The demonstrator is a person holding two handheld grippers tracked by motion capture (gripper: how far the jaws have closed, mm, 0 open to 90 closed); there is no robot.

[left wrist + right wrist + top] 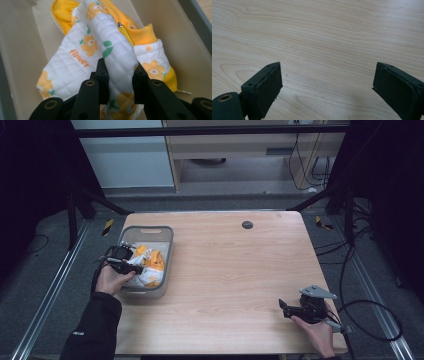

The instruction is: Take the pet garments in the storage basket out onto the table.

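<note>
A quilted white garment with orange flowers, orange trim and a zipper lies in a grey bin at the table's left. In the left gripper view both jaws pinch a fold of that garment, so my left gripper is shut on it inside the bin. From above, the left gripper reaches over the bin's near-left side onto the garment. My right gripper rests low over the wooden table near its front right corner, jaws wide apart with bare wood between them.
A small dark round disc sits in the tabletop near the far edge. Metal rails run along both sides of the table, and cables lie on the floor to the right.
</note>
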